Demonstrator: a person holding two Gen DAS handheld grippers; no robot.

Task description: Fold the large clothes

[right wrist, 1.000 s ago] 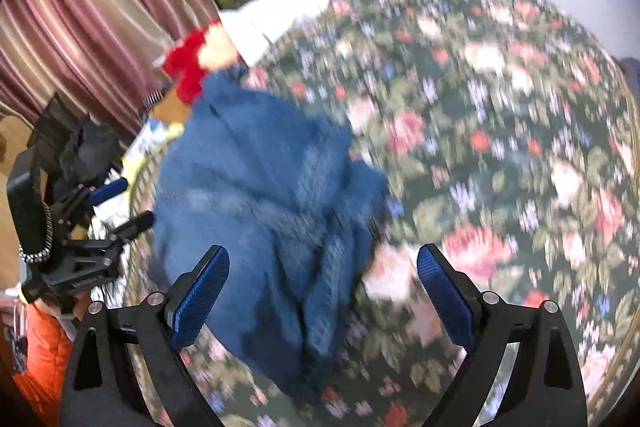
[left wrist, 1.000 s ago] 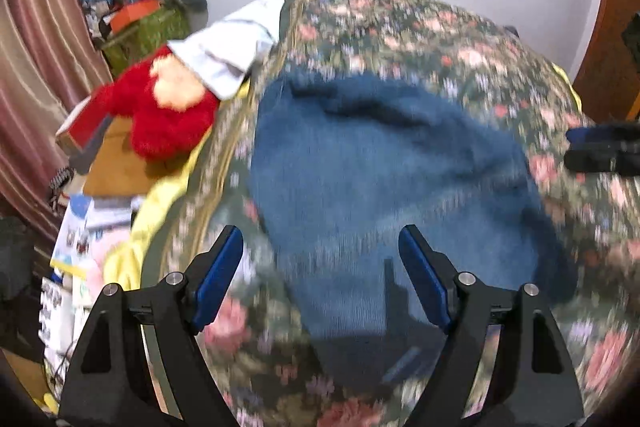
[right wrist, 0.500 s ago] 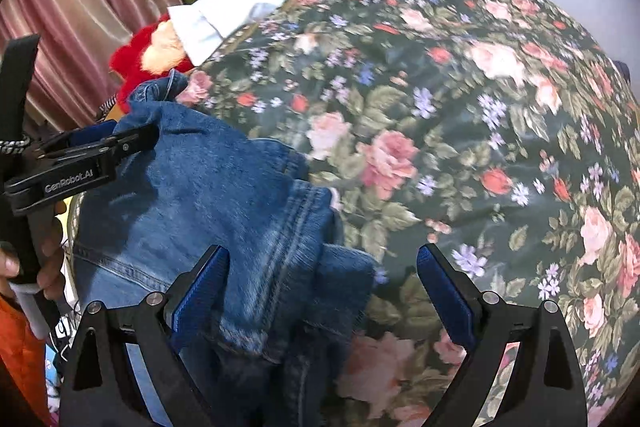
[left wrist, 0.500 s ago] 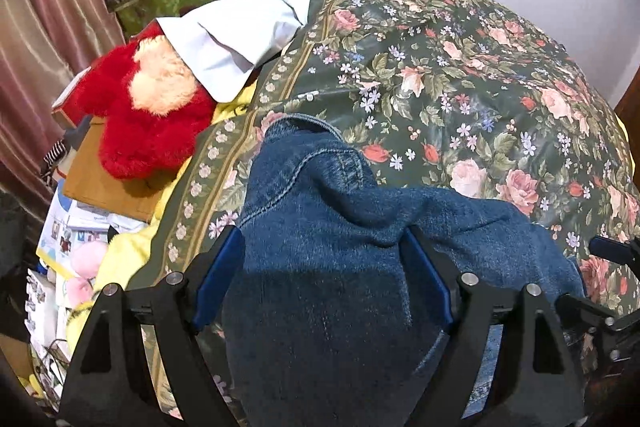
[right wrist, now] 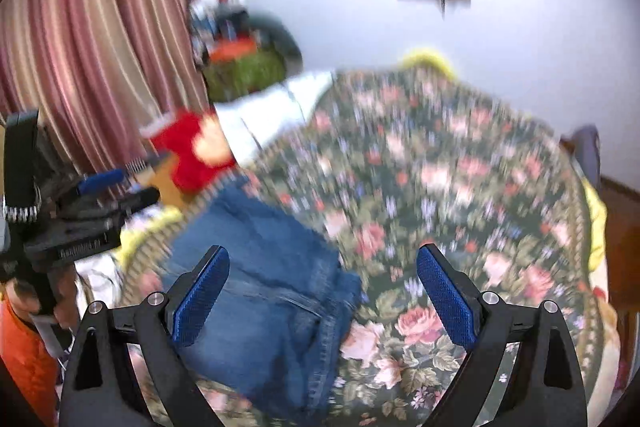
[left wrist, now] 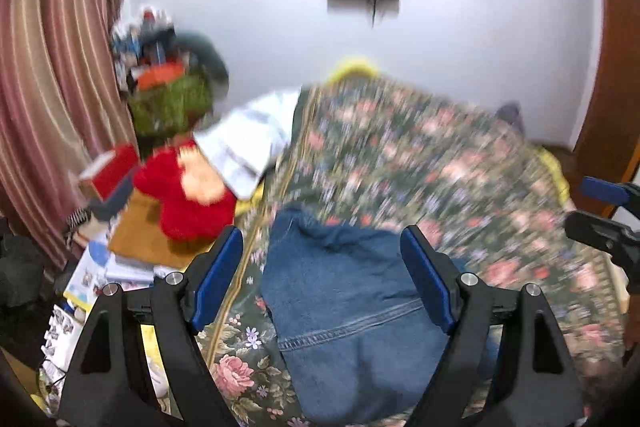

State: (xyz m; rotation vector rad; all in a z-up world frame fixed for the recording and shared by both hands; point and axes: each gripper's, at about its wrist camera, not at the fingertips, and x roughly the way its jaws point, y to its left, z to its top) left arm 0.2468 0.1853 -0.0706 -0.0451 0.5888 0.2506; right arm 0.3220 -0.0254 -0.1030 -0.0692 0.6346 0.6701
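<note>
Left gripper: jaws spread wide, blue pads well apart, nothing pinched. The jeans lay below and beyond the jaws; the pads showed no contact with the denim. Whether the near fingers brushed the cloth could not be told through the blur.

Right gripper: jaws likewise spread wide, empty. Its left pad hung over the jeans; its right pad stood over the floral bedspread. No grip on either.

The jeans sat folded in a blue heap at the near left part of the bed, on the bedspread, close to its left border. A seam ran across the near part of the denim.

From the right wrist view, the left gripper showed at far left, held by a hand above an orange sleeve. From the left wrist view, the right gripper showed at the right edge.

Left of the bed: a red plush, a white pillow, a striped curtain. Far views were heavily blurred.
</note>
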